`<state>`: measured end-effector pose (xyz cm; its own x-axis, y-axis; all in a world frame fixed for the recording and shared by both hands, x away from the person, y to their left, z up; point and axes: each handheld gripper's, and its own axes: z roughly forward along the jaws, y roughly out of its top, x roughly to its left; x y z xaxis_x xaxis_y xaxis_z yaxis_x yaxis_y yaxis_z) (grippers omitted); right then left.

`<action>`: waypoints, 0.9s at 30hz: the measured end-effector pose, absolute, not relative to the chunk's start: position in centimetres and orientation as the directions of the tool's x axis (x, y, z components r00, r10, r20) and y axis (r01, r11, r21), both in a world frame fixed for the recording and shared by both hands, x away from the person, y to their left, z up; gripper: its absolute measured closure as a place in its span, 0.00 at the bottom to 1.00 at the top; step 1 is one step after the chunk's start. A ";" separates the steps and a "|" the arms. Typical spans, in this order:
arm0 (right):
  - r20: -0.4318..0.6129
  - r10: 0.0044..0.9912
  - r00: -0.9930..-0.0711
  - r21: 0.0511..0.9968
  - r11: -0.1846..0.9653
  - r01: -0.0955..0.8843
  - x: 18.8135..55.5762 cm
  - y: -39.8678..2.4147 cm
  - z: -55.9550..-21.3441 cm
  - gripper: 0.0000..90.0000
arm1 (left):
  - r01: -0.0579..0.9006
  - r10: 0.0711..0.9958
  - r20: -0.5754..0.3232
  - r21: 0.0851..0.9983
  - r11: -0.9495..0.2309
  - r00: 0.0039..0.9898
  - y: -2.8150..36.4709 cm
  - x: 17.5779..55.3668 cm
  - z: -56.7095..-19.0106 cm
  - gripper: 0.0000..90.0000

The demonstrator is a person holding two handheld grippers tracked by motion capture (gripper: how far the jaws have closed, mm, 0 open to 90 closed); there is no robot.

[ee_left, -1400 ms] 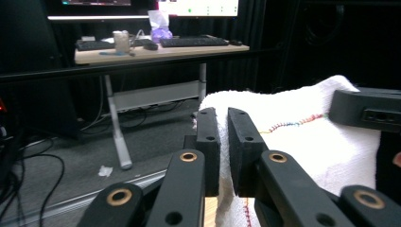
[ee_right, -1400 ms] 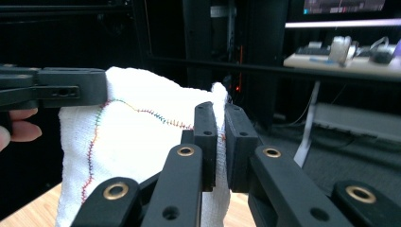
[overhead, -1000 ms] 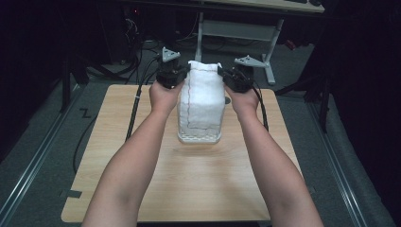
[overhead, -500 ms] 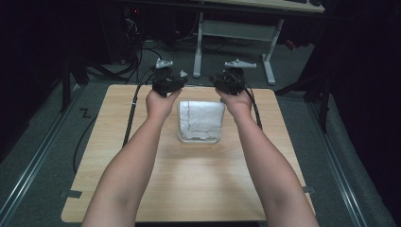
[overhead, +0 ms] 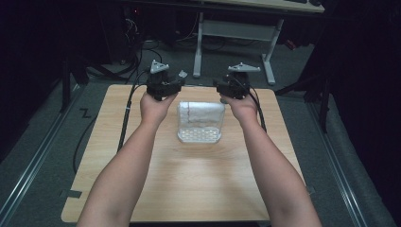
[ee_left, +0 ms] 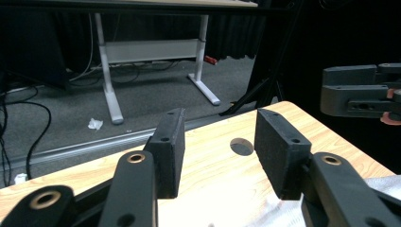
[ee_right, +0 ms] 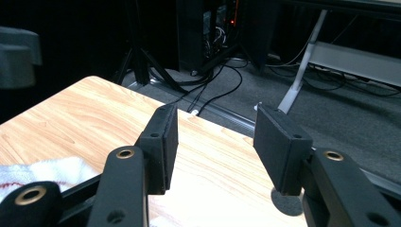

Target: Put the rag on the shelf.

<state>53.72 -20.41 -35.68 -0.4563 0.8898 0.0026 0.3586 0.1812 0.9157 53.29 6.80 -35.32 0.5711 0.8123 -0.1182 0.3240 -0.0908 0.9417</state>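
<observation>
A white towel with a thin red stripe lies folded flat on the far half of the wooden table. My left gripper hovers just past the towel's far left corner. My right gripper hovers past its far right corner. In the left gripper view the left gripper is open with nothing between its jaws, and the towel shows at the bottom right. In the right gripper view the right gripper is open and empty too, with the towel at the lower left.
A round cable hole sits in the table near its far edge. Beyond the edge are grey floor, a white desk frame and loose cables. Bare wood lies in front of the towel.
One second ago both grippers held the towel up by its top corners. They lowered it onto the table, let go, and have spread apart, open, at its far edge.
</observation>
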 end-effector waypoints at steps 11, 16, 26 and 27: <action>-0.013 0.896 -0.444 0.926 0.179 0.333 50.9 -23.3 -36.4 0.54 | 0.307 0.817 -0.101 0.947 -0.097 0.568 9.8 50.6 -35.8 0.57; -0.017 0.903 -0.428 0.921 0.181 0.345 49.8 -25.0 -37.3 0.54 | 0.288 0.830 -0.075 0.952 -0.106 0.553 11.5 49.2 -36.6 0.56; -0.108 0.905 -0.412 0.916 0.252 0.313 46.7 -25.8 -38.2 0.53 | 0.299 0.828 -0.006 0.934 -0.195 0.560 12.8 46.4 -38.6 0.50; -0.112 0.903 -0.414 0.917 0.255 0.308 46.3 -25.9 -38.4 0.53 | 0.303 0.826 -0.003 0.931 -0.203 0.563 12.8 46.1 -38.8 0.50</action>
